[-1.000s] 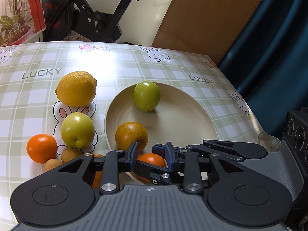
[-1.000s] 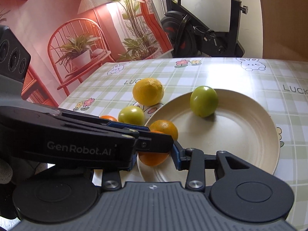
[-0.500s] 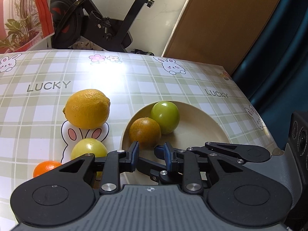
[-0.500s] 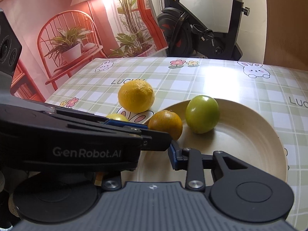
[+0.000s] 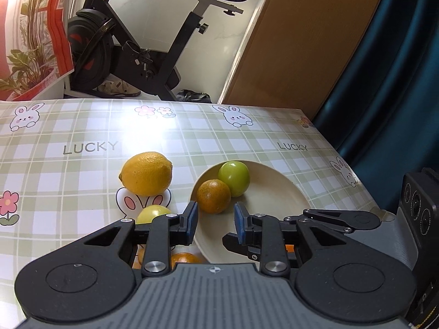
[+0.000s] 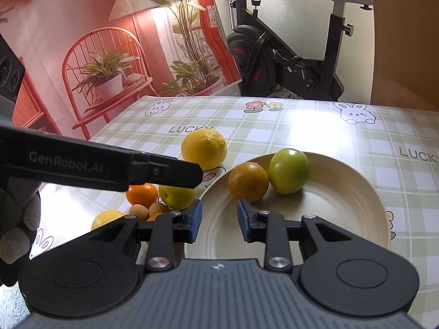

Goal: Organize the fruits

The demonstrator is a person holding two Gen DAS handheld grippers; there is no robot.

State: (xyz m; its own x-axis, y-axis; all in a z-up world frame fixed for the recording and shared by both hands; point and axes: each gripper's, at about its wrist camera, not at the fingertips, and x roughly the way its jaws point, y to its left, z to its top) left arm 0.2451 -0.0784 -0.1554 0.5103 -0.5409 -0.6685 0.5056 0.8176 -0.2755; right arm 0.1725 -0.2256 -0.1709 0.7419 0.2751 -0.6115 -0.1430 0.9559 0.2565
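On the plate [image 6: 356,219] sat two fruits, a dull orange [image 6: 248,181] touching a green fruit [image 6: 288,170]. Your left hand-held gripper [image 5: 214,220] and right hand-held gripper [image 6: 219,222] were both closed down, holding nothing. Left on the worktop [image 6: 301,126]: lemon [image 6: 204,149], green fruit [image 6: 177,196], bright orange [image 6: 142,193], small brown ones.
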